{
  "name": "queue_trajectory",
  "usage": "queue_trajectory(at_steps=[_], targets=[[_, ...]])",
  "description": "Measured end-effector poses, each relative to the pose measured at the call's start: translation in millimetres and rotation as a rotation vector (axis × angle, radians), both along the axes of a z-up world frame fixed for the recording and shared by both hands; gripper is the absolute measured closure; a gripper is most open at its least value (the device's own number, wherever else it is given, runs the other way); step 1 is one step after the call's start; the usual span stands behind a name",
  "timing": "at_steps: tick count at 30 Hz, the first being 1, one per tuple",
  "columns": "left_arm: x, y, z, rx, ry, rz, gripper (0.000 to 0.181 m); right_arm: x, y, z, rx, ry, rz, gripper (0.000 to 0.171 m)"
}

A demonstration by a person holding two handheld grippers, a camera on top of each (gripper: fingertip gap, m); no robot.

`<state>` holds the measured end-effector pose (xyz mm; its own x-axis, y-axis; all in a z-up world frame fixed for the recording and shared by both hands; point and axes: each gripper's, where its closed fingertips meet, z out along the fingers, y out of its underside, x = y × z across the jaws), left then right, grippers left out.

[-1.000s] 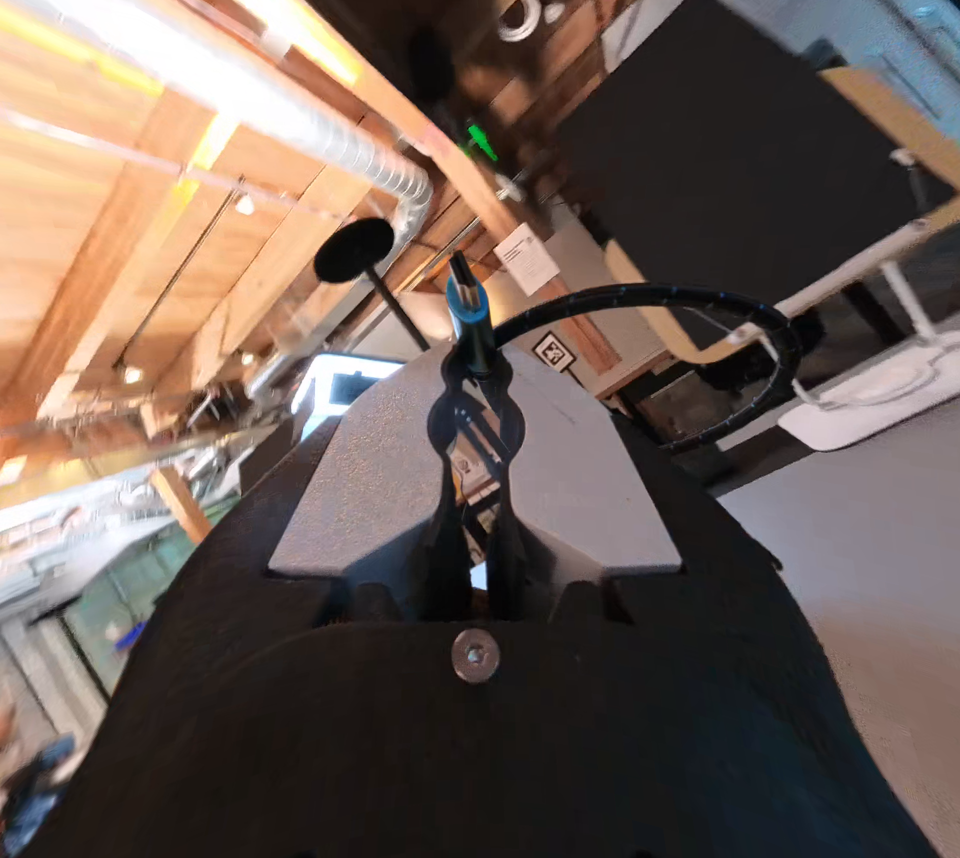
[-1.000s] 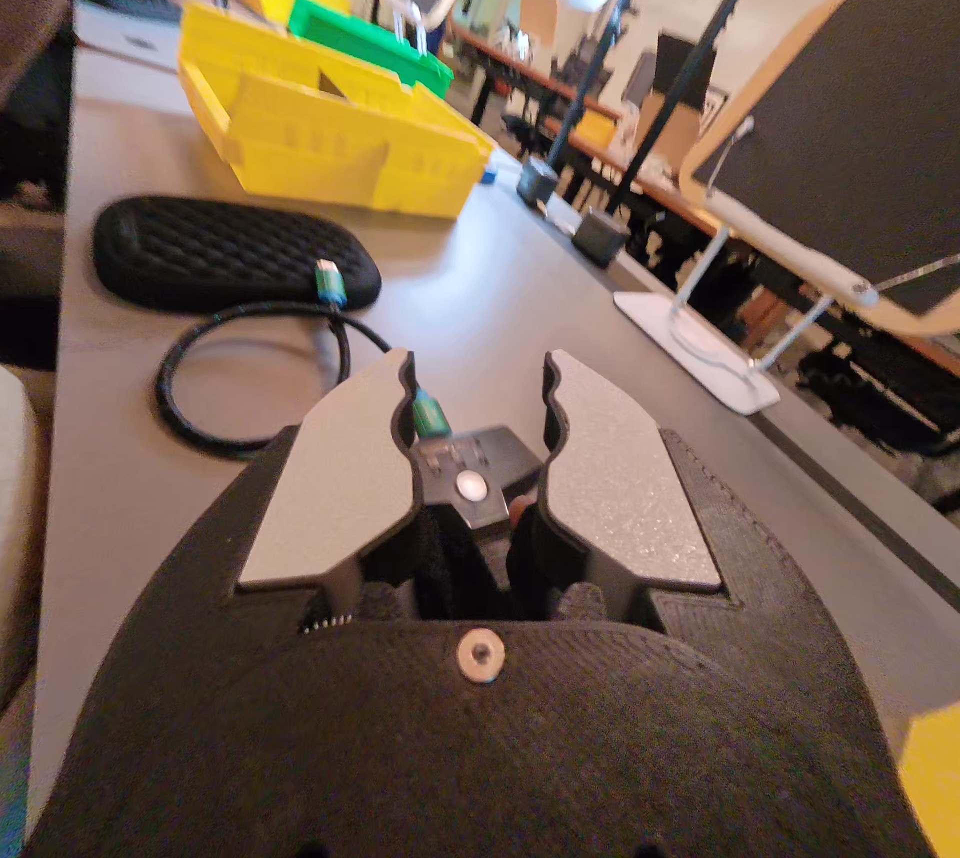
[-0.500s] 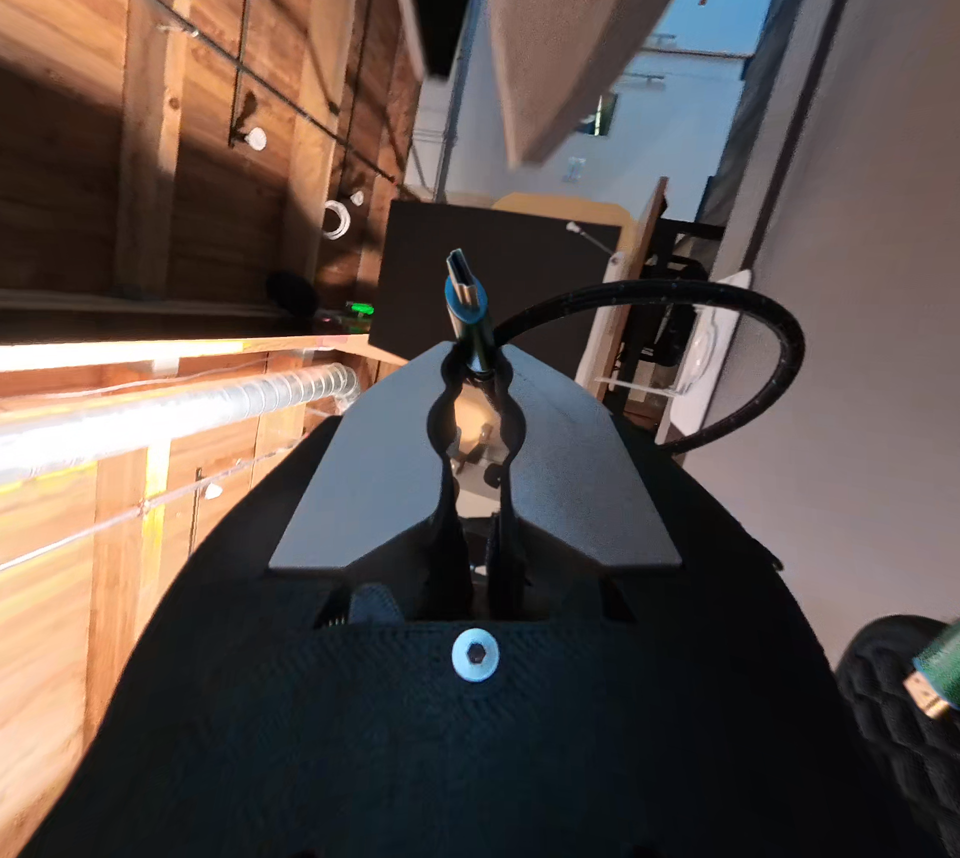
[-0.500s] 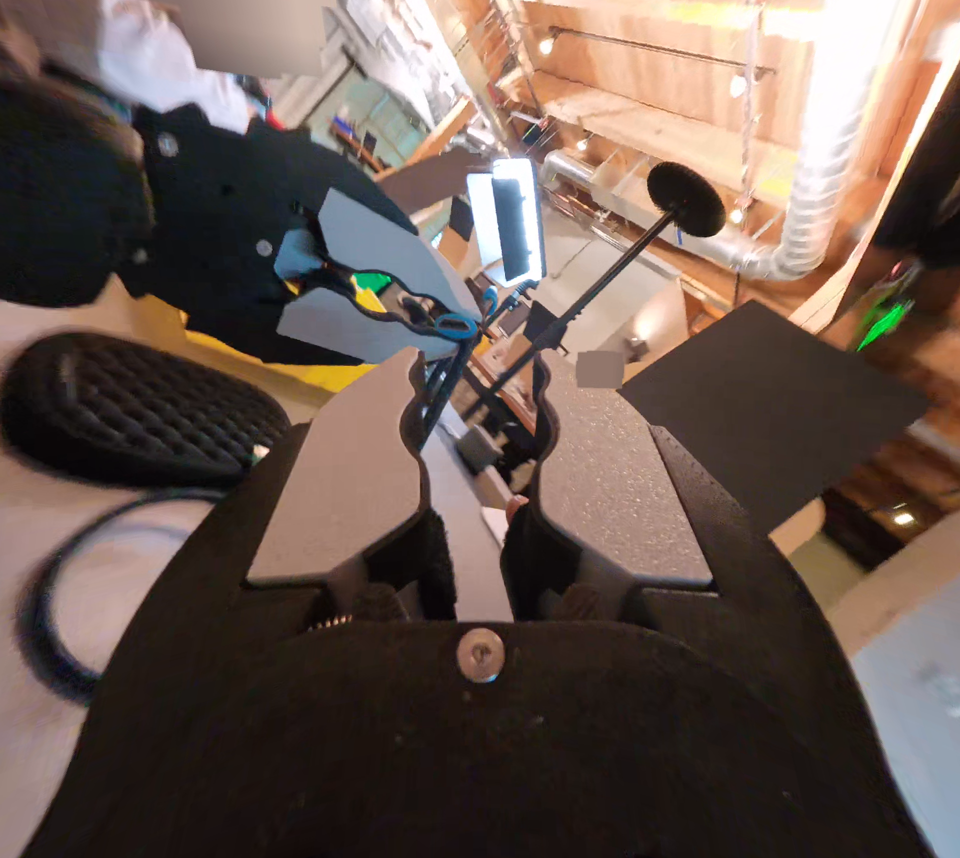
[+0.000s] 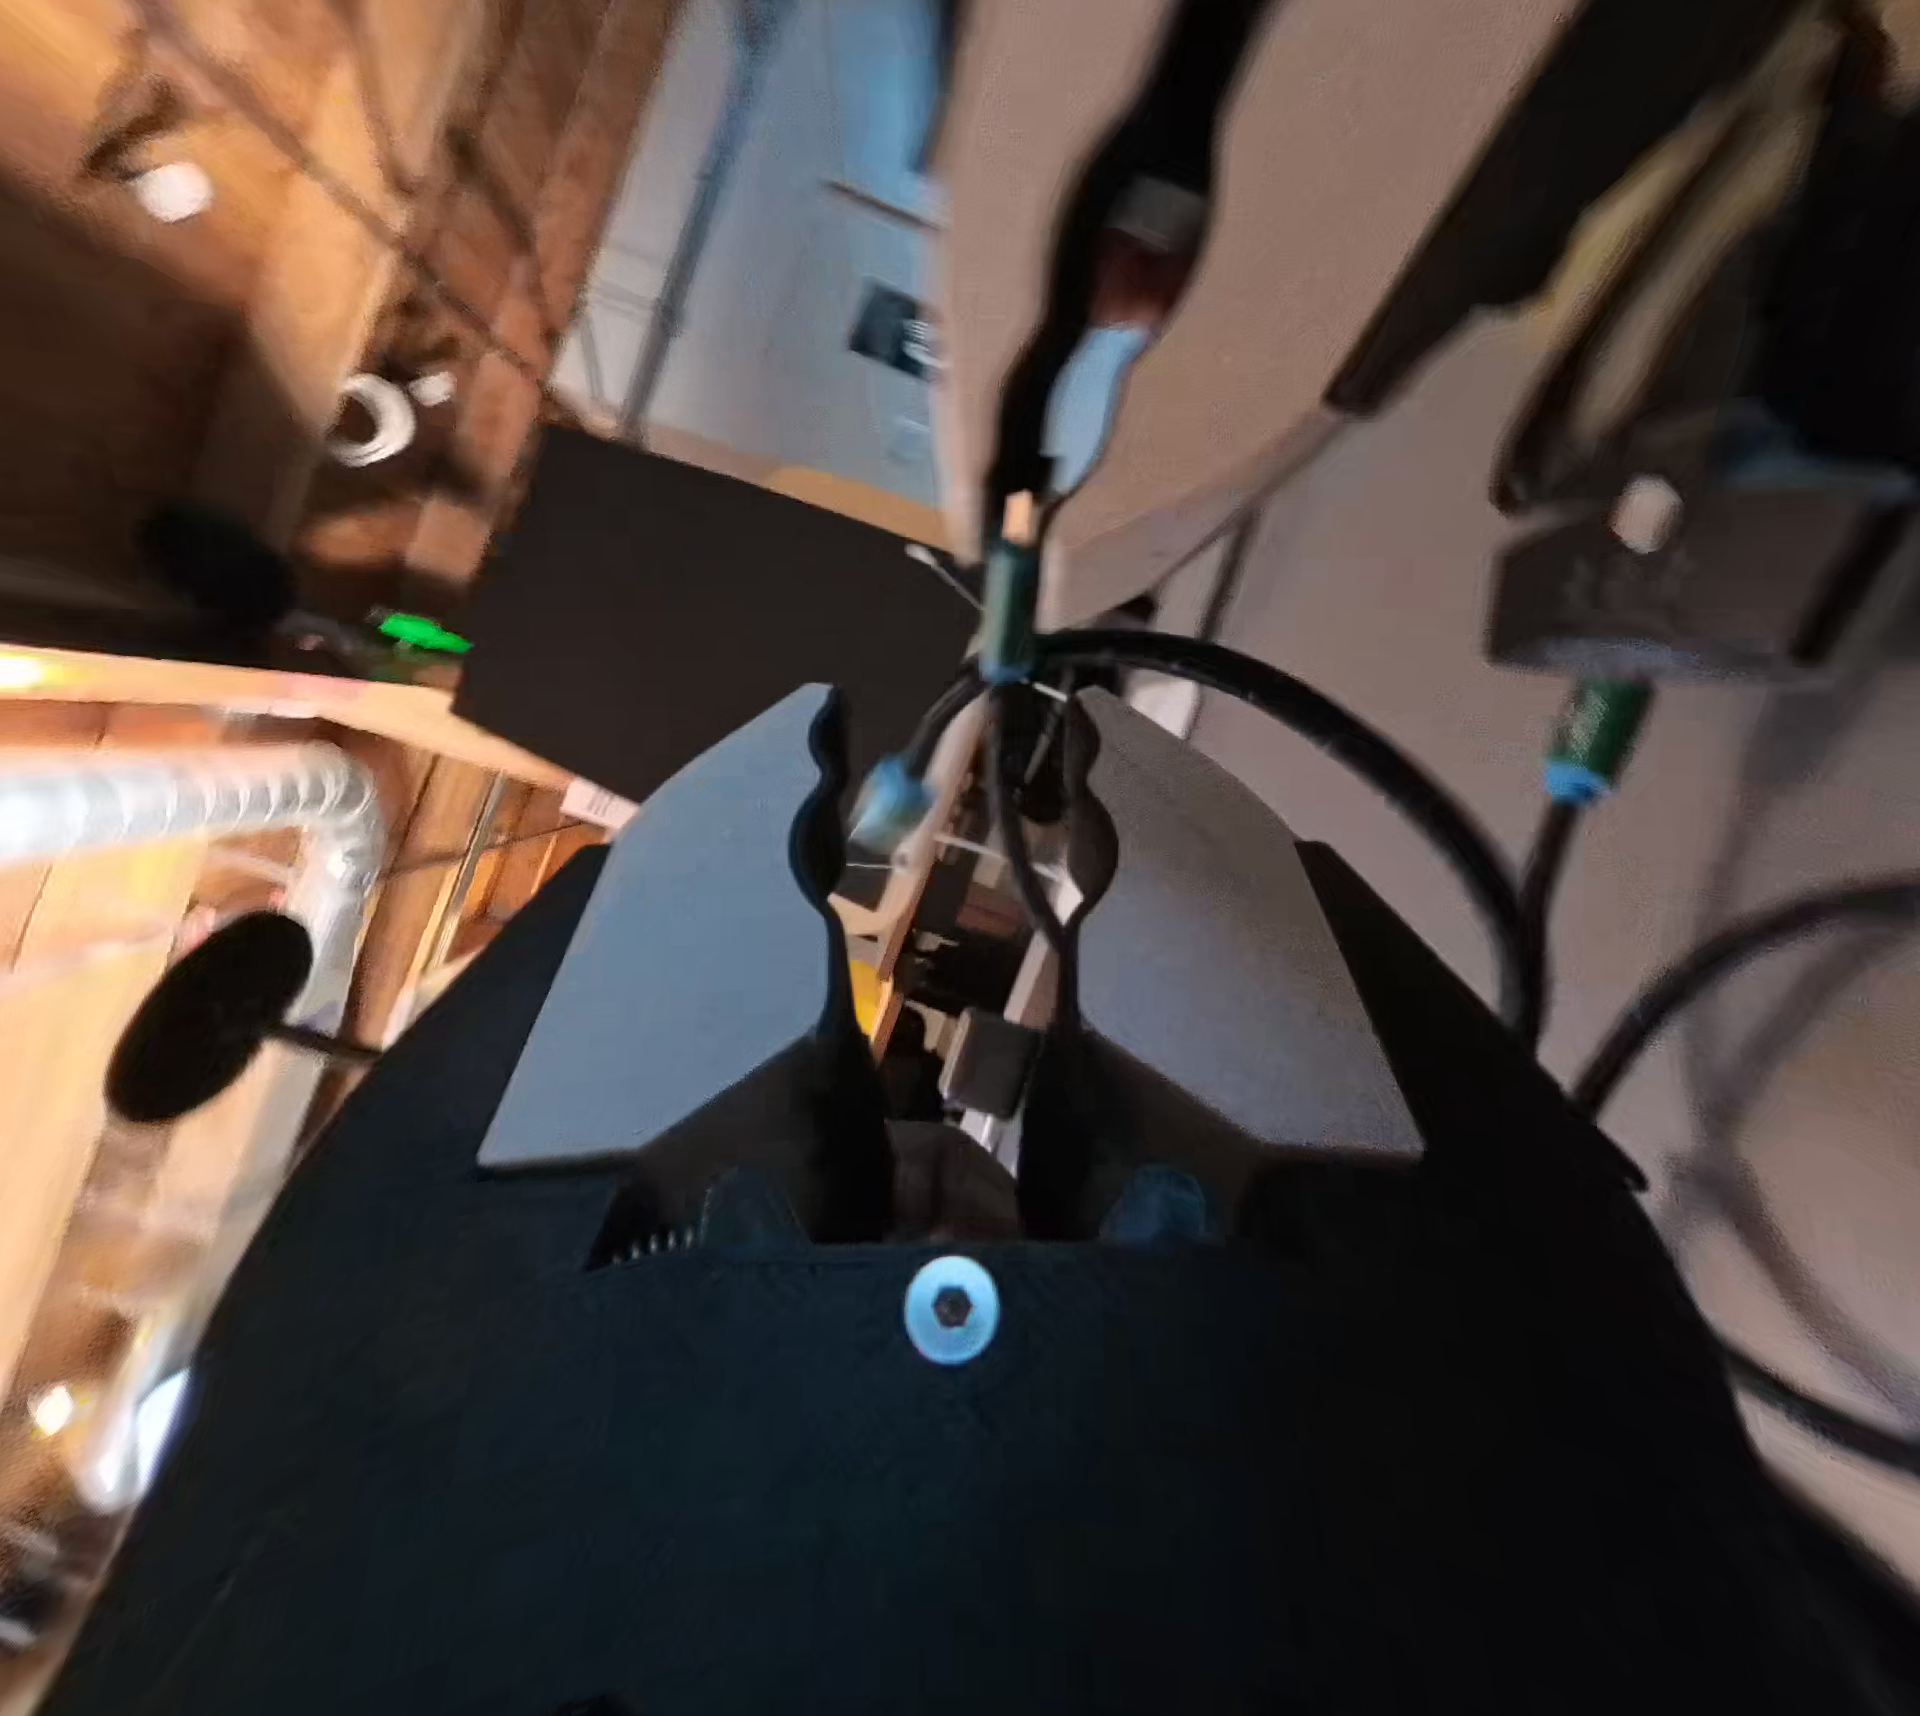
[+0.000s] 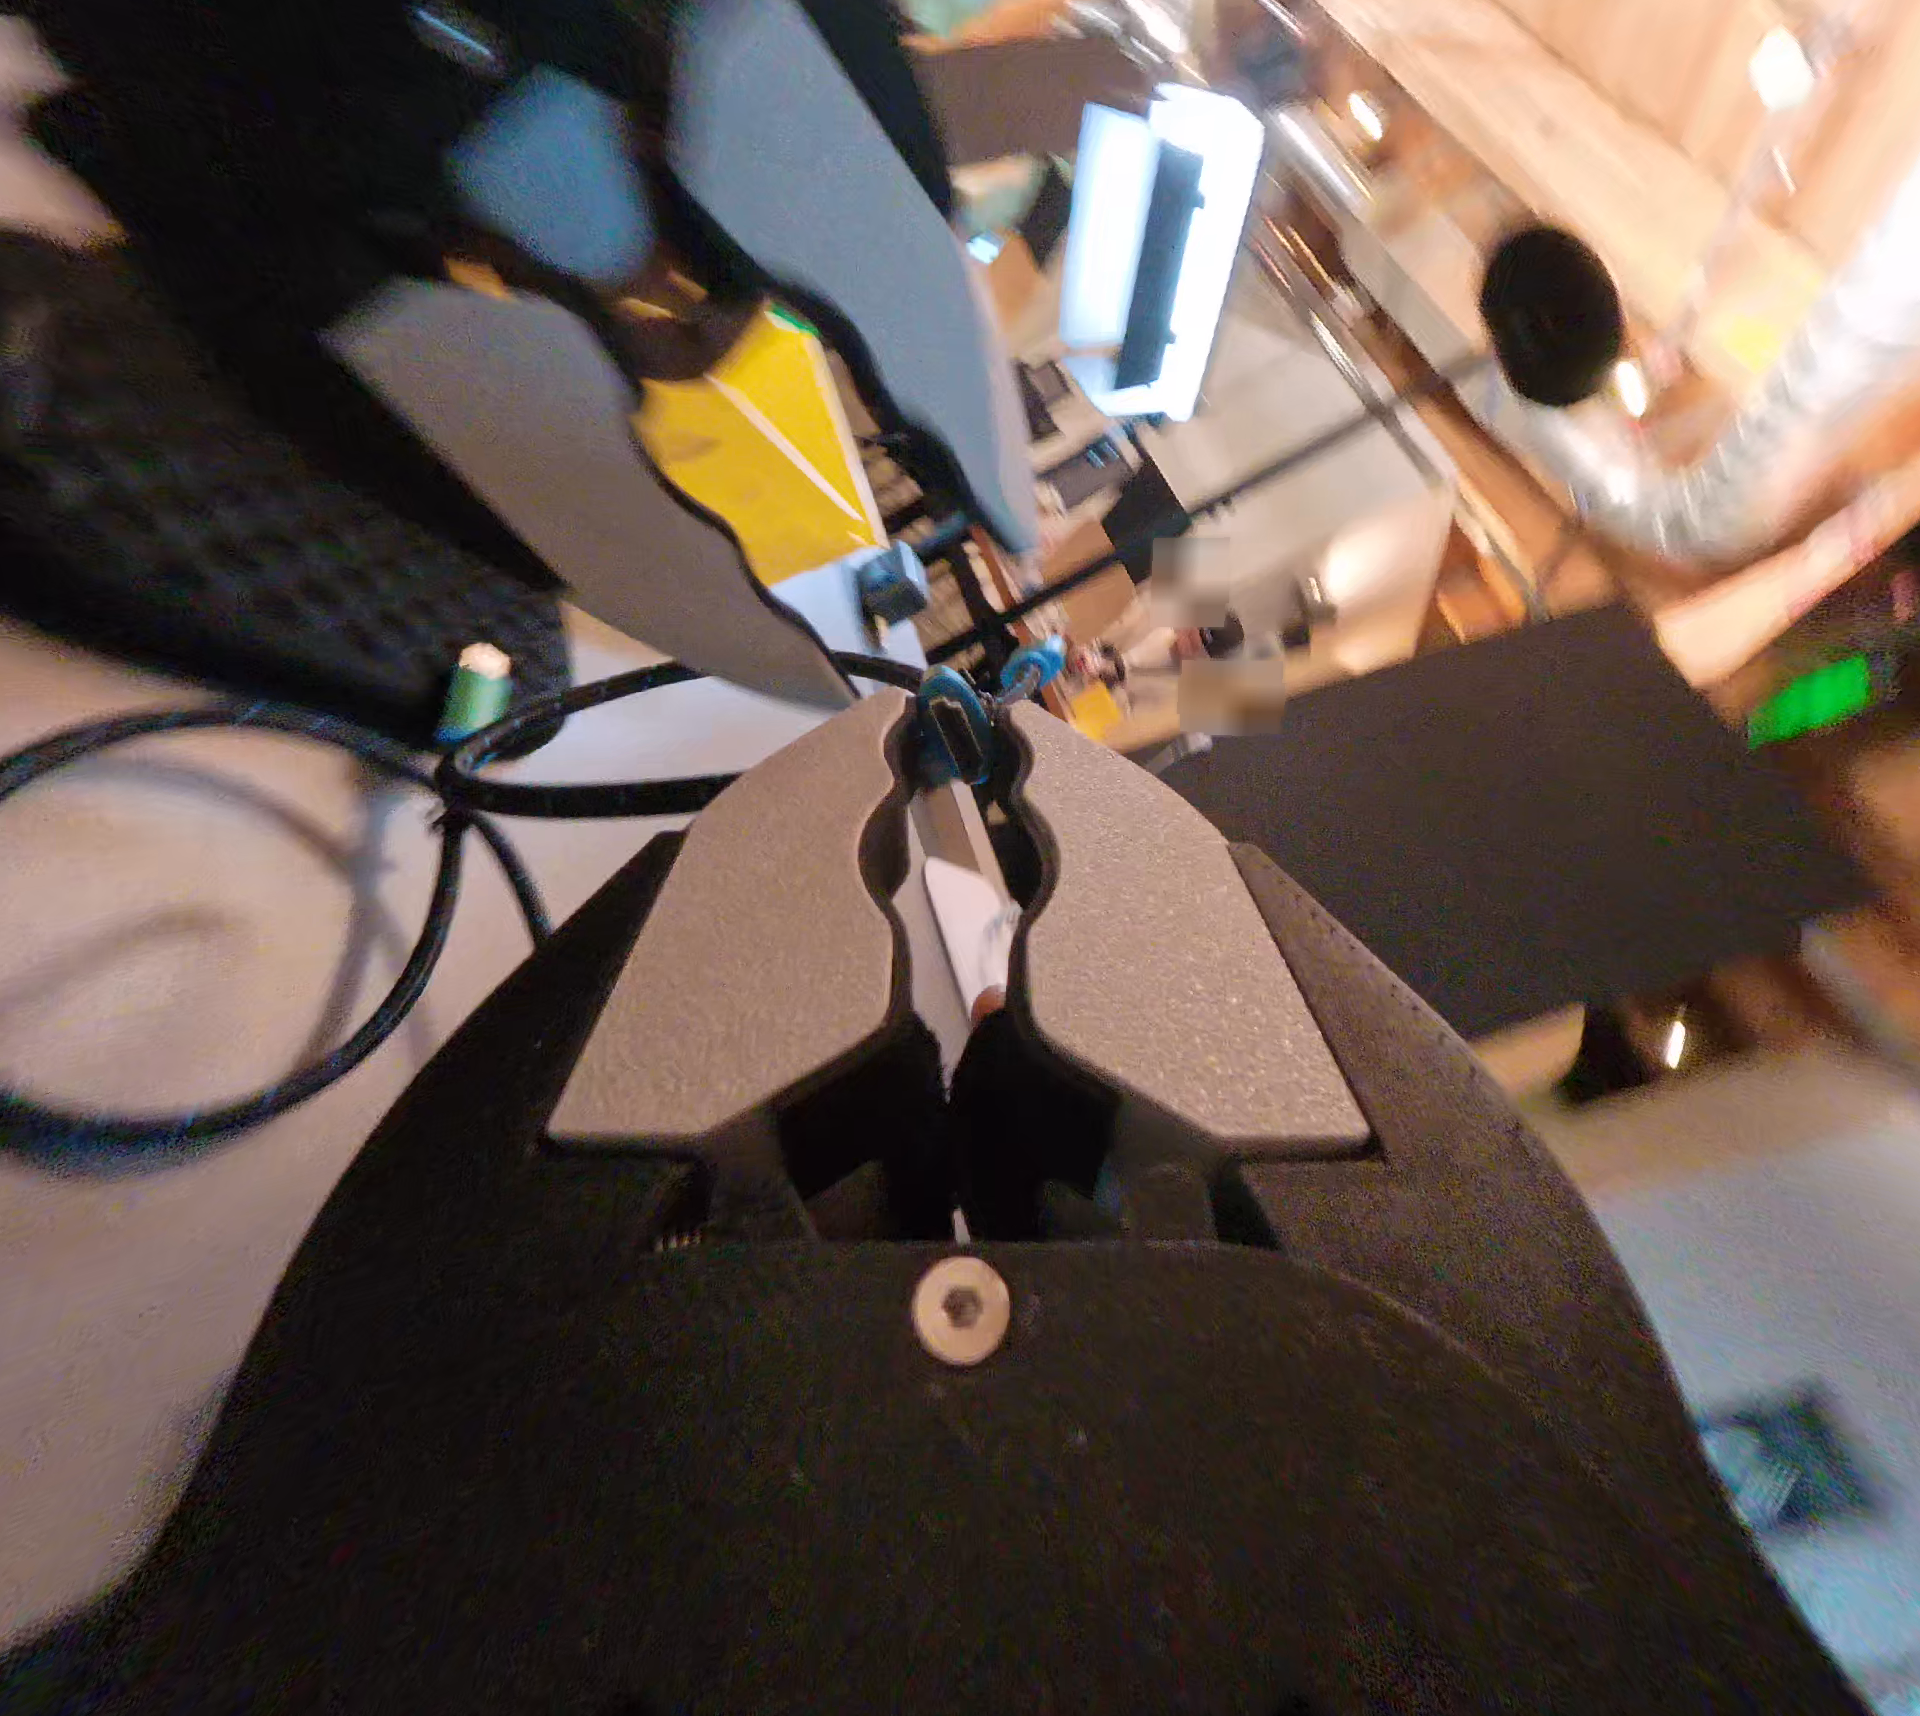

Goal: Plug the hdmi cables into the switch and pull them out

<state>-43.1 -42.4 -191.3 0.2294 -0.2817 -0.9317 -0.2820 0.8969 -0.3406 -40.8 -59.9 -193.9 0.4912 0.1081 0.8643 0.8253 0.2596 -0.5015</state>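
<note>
Wooden ceiling beams, a silver duct (image 5: 208,814) and a black panel (image 6: 1507,783) fill the background of both wrist views, all smeared by motion blur, with the pale table (image 6: 156,939) tilted along one side. At the middle of the right wrist view, the right gripper (image 6: 954,721) has its fingers pressed almost together, pinching a blue-collared hdmi plug (image 6: 951,736) at the very tips, seen end-on. That plug's black cable (image 6: 582,793) runs off to the left and loops over the table. Facing it tip to tip, the left gripper (image 5: 954,710) has its fingers spread wide with nothing gripped between them. Only cable and blurred clutter show in the gap, too soft to sort out. In the left wrist view the switch (image 5: 1652,596) is a dark box at the right edge, partly cut off by blur, and I cannot tell what it rests on. A green plug (image 5: 1590,731) is seated in its lower side. A loose green plug (image 6: 473,695) lies on the table against a black quilted pad (image 6: 208,523). Part of a yellow bin (image 6: 758,440) shows between the left gripper's fingers, with the rest hidden behind them.
</note>
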Motion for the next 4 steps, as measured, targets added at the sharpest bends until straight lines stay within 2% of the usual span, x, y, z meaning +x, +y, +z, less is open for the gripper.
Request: queue_trajectory(at_steps=[2, 3, 4], targets=[[-16.4, -9.4, 30.8, -0.101, -0.223, -0.049, 0.142, 36.2, 6.1, 15.3, 0.076, 0.258, -0.122, 0.158], [-22.9, -26.7, 42.8, -0.182, -0.328, -0.167, 0.142, 56.1, 6.6, 23.3, 0.131, 0.416, -0.166, 0.159], [-26.1, -54.8, 48.7, -0.291, -0.388, -0.370, 0.146, 72.3, 6.5, 29.0, 0.172, 0.579, -0.171, 0.159]])
